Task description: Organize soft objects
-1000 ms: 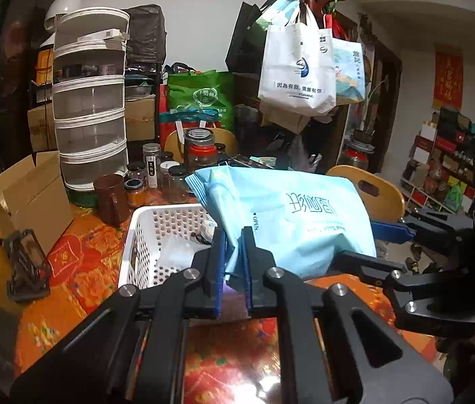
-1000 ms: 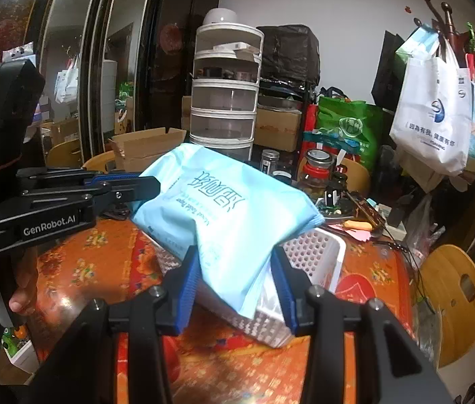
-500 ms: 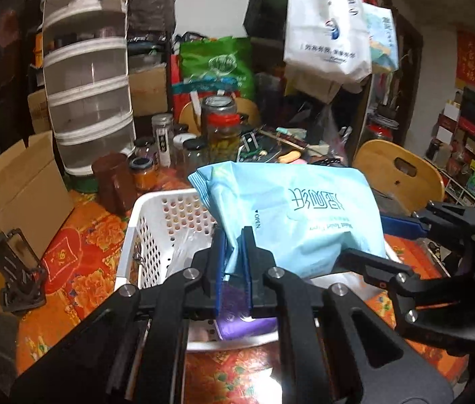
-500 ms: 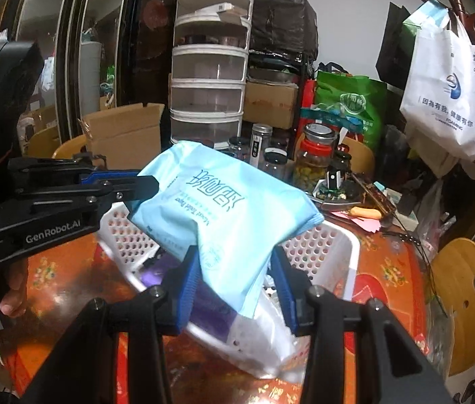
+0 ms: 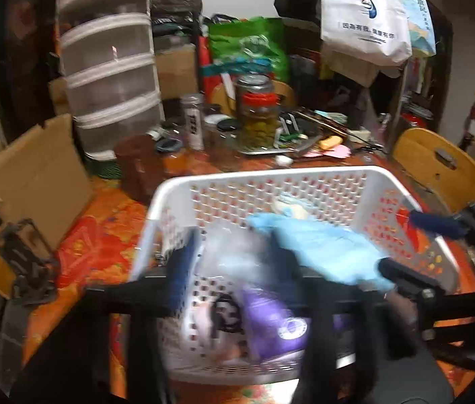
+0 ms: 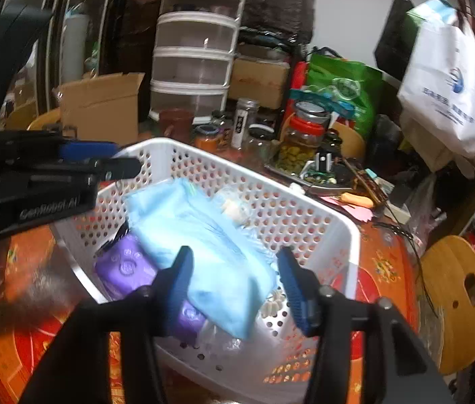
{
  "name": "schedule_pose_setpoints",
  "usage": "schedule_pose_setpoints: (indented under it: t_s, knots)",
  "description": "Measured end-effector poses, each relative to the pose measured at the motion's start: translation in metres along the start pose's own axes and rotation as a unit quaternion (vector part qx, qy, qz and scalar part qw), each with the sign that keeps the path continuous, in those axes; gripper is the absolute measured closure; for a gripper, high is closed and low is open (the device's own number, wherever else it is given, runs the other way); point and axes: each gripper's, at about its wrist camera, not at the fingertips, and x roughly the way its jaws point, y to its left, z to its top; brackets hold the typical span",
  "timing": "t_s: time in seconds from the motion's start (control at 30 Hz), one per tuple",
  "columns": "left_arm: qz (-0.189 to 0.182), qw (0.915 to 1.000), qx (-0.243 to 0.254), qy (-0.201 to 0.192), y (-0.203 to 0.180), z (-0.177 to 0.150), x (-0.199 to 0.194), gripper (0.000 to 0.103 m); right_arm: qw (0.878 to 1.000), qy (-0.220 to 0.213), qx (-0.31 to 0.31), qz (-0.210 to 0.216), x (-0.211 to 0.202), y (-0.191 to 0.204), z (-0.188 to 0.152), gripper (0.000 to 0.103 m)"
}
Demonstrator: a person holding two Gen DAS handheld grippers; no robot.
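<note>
Both claws just opened, empty, over white basket (image 6: 345, 232) (orange patterned tablecloth (image 6: 385, 269), cluttered room).

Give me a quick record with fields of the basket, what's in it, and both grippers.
basket: white perforated basket on the orange patterned tablecloth
contents: light blue soft pack lying on a purple pack
left gripper: jaws just opened, clear of the blue pack
right gripper: jaws just widened, pads off the pack

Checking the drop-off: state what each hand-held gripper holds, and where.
Nothing. Both jaws have just been opening; the light blue pack lies in the white basket, between the right hand-held gripper's open pads.
</note>
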Motion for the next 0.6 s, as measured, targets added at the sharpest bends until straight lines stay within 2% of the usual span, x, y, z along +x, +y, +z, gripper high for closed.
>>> schedule_pose_setpoints:
  t_s: [0.07, 0.17, 0.4, 0.5, 0.6]
  knots:
    - [0.02, 0.9997, 0.008, -0.011, 0.001, -0.002, -0.007, 0.011, 1.0, -0.009, 0.002, -0.021, -0.01, -0.001, -0.002, 0.018]
    - [0.024, 0.9987, 0.024, -0.037, 0.004, -0.008, -0.025, 0.008, 0.999, -0.01, 0.018, -0.025, -0.025, -0.005, -0.004, 0.014]
    - [0.009, 0.9992, 0.003, -0.039, 0.03, -0.028, -0.071, 0.0, 0.995, -0.015, 0.093, 0.013, -0.065, -0.012, -0.03, 0.009]
    - [-0.005, 0.9994, -0.003, -0.034, 0.039, -0.045, -0.094, 0.0, 0.994, -0.014, 0.106, -0.005, -0.087, -0.004, -0.044, 0.003]
    - [-0.008, 0.9991, -0.013, -0.04, 0.047, -0.065, -0.123, 0.0, 0.992, -0.038, 0.116, -0.017, -0.119, 0.01, -0.06, 0.003]
